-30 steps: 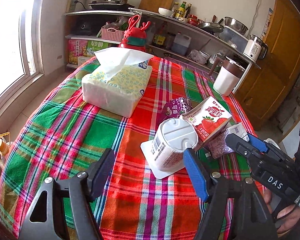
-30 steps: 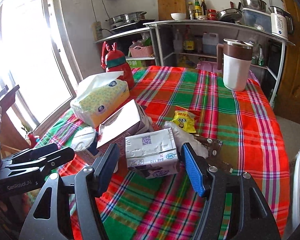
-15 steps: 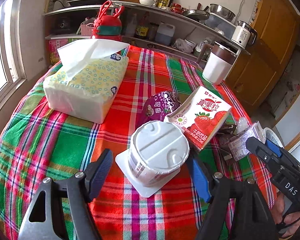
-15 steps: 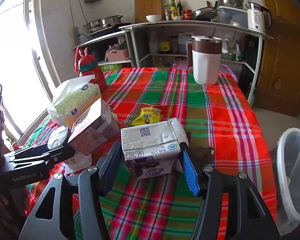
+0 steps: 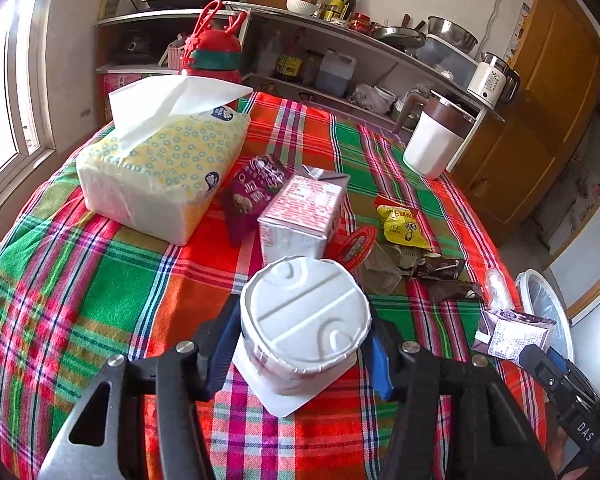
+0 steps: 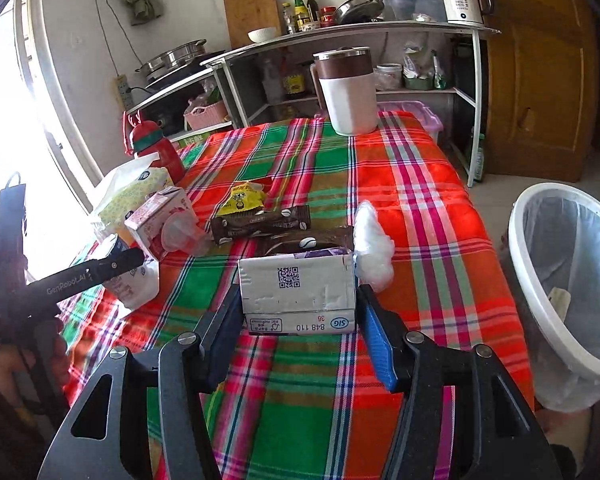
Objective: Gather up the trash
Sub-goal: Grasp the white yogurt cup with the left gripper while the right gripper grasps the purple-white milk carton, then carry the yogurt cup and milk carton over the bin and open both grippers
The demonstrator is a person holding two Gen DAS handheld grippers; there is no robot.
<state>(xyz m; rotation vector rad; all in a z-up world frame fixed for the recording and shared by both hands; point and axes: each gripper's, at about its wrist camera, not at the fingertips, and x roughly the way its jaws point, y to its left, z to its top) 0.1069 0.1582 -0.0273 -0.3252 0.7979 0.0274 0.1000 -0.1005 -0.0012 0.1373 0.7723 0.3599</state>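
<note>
My left gripper (image 5: 302,344) is shut on a white paper cup (image 5: 304,320) with a foil lid, its loose paper sleeve hanging under it. My right gripper (image 6: 298,312) is shut on a small white and purple drink carton (image 6: 298,294), held above the plaid table (image 6: 420,184); the carton also shows in the left wrist view (image 5: 514,334). A pink strawberry milk carton (image 5: 304,216), a purple wrapper (image 5: 254,188), a yellow snack bag (image 5: 402,226), brown wrappers (image 6: 262,224) and a white wad (image 6: 372,244) lie on the table. A white lined bin (image 6: 568,276) stands to the right.
A tissue pack (image 5: 164,164) and a red bottle (image 5: 212,52) stand at the table's left. A white and brown jug (image 6: 348,92) stands at the far end. Kitchen shelves (image 6: 340,40) and a wooden door (image 6: 540,72) are behind.
Both grippers closed: the left onto the cup, the right onto the drink carton. The right gripper carried the carton rightward, so the bin came into fuller view.
</note>
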